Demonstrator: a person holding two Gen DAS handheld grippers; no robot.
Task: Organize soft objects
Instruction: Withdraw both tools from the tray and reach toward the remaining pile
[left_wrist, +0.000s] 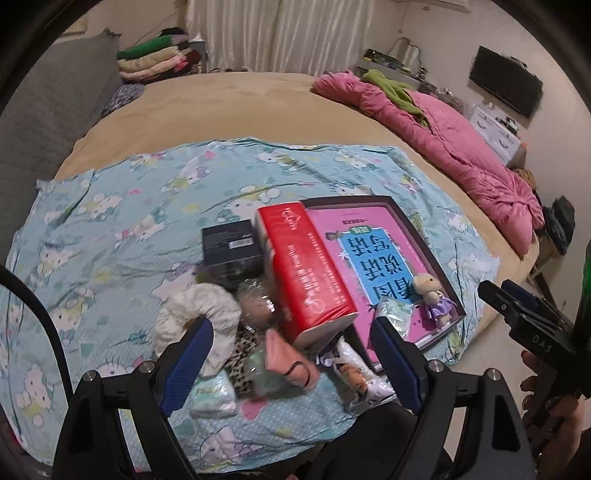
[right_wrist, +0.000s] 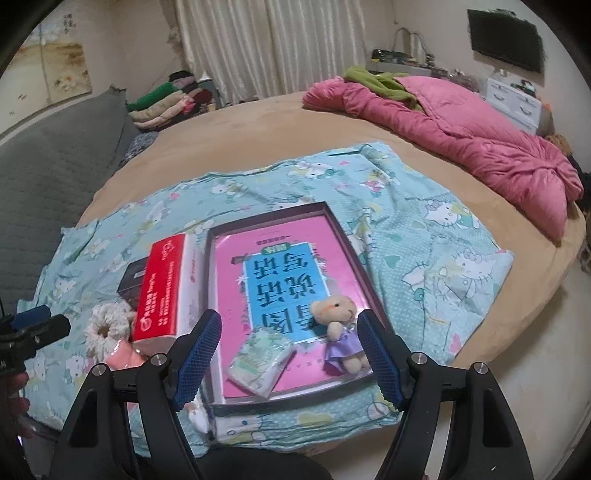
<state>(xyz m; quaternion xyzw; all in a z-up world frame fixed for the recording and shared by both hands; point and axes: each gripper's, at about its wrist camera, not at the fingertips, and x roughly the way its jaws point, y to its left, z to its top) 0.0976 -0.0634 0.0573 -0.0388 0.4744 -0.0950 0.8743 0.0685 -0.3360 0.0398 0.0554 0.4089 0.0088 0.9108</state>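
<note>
Tissue pack (right_wrist: 260, 363) and teddy (right_wrist: 338, 332) crowd tray (right_wrist: 266, 216).

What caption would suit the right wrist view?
Open right hand-held gripper poised over a tray holding a small teddy bear and tissue pack.

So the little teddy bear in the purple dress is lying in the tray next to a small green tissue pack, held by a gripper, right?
Not quite. The teddy bear in the purple dress does lie in the dark-rimmed tray beside the green tissue pack, but the right wrist view shows the right gripper open, gripping nothing.

Bear (right_wrist: 338, 332) and tissue pack (right_wrist: 260, 363) in tray (right_wrist: 347, 236)
</note>
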